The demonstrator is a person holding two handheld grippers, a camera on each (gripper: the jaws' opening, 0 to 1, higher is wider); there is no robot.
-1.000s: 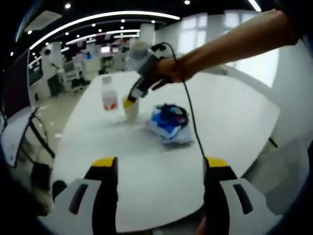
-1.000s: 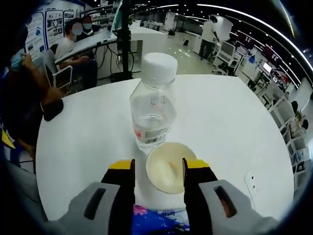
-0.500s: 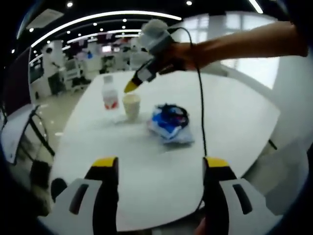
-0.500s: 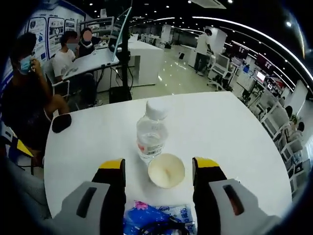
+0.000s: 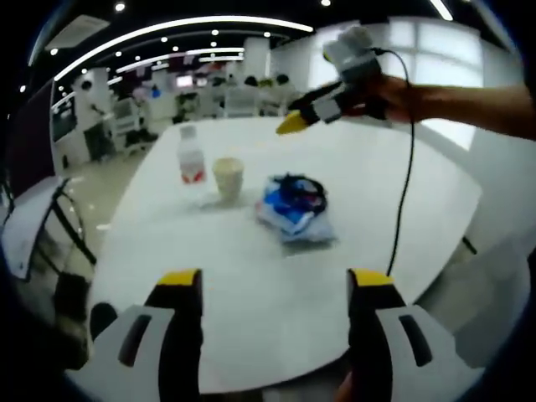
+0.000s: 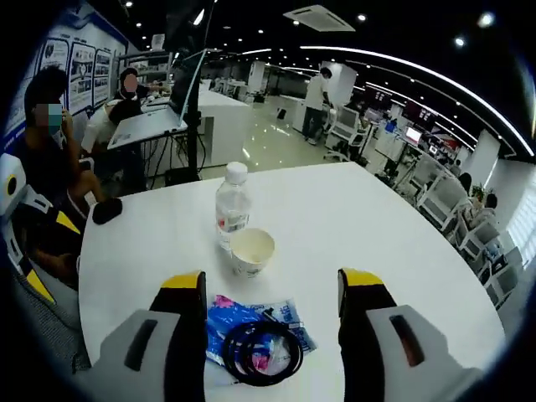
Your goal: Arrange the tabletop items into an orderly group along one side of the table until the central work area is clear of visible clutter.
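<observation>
Beyond the right tool point(image 6: 270, 289), cup point(image 6: 252, 250) beside bottle point(image 6: 232, 205)

clear plastic bottle point(image 6: 232, 206), glossy blue wrapper point(image 6: 243, 322), smooth white table point(image 6: 360, 226).

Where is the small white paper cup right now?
In the right gripper view, the small white paper cup stands on the white round table, just right of the clear plastic water bottle, beyond the blue packet.

Open-plan office: desks point(image 6: 219, 107), swivel chairs point(image 6: 438, 199)
</observation>
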